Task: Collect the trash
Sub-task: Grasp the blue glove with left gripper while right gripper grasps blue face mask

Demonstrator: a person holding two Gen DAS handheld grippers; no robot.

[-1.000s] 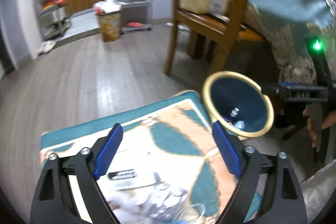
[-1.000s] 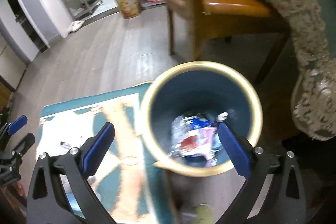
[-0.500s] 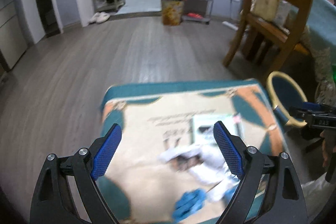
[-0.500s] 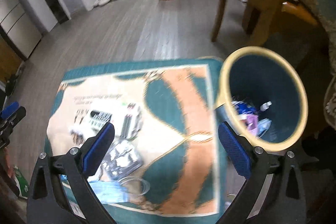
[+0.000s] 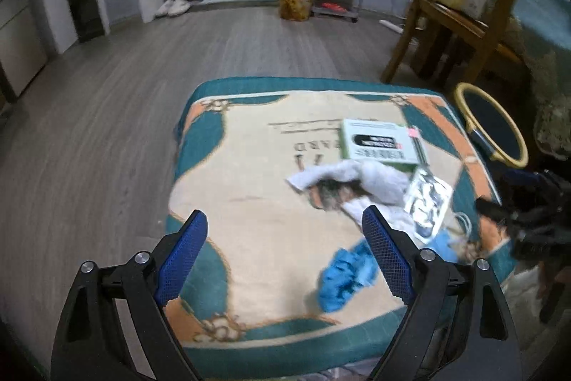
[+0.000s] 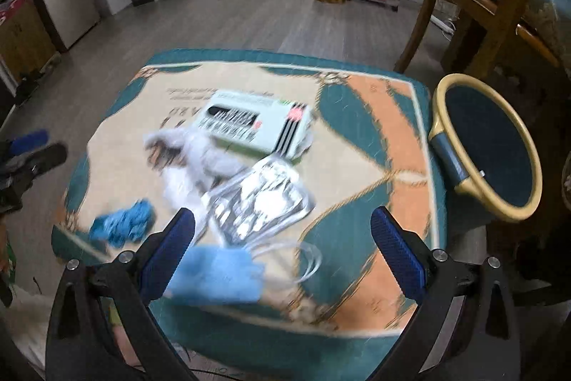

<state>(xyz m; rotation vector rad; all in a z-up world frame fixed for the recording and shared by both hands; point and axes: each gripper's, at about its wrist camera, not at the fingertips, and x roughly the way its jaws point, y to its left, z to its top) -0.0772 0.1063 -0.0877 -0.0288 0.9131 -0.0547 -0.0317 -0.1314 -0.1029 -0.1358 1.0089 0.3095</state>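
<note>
Your left gripper (image 5: 283, 254) and right gripper (image 6: 282, 249) (jaws apart, empty) hover over the box (image 6: 255, 124), wrapper (image 6: 260, 202) and bin (image 6: 487, 149).

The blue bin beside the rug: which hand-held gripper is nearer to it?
Right. The right hand-held gripper is just left of the bin; the left hand-held gripper is farther left.

dim, bluish indoor light is being cast; the crumpled white tissue (image 6: 192, 159) is being smeared by motion blur, and edges are being bent by fisheye distortion.

Patterned mat (image 6: 357, 138) carries box (image 6: 255, 124), rag (image 6: 192, 156), foil packet (image 6: 260, 202), blue scraps (image 6: 123, 227).
</note>
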